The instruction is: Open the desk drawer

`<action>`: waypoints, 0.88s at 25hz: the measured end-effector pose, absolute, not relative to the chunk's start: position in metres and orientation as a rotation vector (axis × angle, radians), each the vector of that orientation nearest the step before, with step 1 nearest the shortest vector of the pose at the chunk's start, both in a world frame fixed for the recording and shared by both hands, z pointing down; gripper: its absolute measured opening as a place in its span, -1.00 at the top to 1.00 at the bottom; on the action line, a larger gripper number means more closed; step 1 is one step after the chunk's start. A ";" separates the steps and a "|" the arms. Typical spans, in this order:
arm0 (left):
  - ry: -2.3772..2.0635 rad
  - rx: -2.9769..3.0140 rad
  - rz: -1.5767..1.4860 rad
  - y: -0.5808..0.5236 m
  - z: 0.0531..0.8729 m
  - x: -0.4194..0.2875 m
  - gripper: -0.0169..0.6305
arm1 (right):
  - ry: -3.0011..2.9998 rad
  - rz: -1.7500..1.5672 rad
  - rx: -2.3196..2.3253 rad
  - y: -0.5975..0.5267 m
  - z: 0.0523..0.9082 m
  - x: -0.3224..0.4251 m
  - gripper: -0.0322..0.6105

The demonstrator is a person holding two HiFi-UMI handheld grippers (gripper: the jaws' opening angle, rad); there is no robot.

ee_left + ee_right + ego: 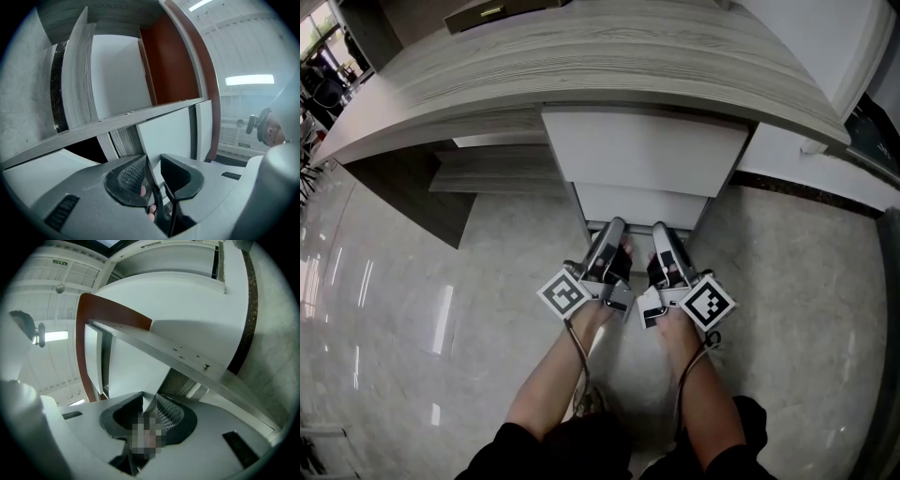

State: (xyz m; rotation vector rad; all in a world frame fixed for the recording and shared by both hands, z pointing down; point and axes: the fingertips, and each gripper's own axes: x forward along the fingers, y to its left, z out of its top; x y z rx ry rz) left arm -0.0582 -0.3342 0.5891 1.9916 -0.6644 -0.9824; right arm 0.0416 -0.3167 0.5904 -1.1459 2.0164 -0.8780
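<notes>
Left gripper (611, 225): fingers (129, 176) stood narrowly spread, with the lower edge of the drawer (642, 204) just ahead of their tips and nothing pinched. Right gripper (661, 228), just beside it: fingers (172, 414) stood almost together, a sliver of white edge between them. The drawer sat directly above both sets of fingertips, under the worktop (581, 56).

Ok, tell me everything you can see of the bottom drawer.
The bottom drawer has a plain, smooth white front with no handle in sight. It sits below another white drawer front, under the grey wood-grain desk top, and looks shut or nearly so. The left claw and right claw reach its lower edge side by side; whether they pinch it can't be told.
</notes>
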 end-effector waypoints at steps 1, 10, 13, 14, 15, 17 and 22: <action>-0.662 2.001 -0.982 -0.334 0.588 -0.058 0.64 | 2.018 -0.867 -1.145 -0.316 0.590 0.042 0.66; -0.664 2.023 -0.983 -0.326 0.587 -0.060 0.71 | 2.050 -0.828 -1.152 -0.308 0.587 0.040 0.75; -0.684 2.037 -0.961 -0.322 0.589 -0.061 0.72 | 2.071 -0.817 -1.166 -0.303 0.589 0.039 0.76; -0.691 2.041 -0.951 -0.320 0.591 -0.062 0.72 | 2.077 -0.814 -1.167 -0.300 0.589 0.039 0.76; -0.695 2.046 -0.941 -0.317 0.593 -0.062 0.73 | 2.084 -0.807 -1.163 -0.298 0.588 0.037 0.76; -0.696 2.066 -0.926 -0.311 0.595 -0.064 0.73 | 2.096 -0.790 -1.152 -0.292 0.588 0.035 0.76; -0.688 2.129 -0.905 -0.294 0.591 -0.067 0.74 | 2.130 -0.751 -1.140 -0.275 0.587 0.029 0.76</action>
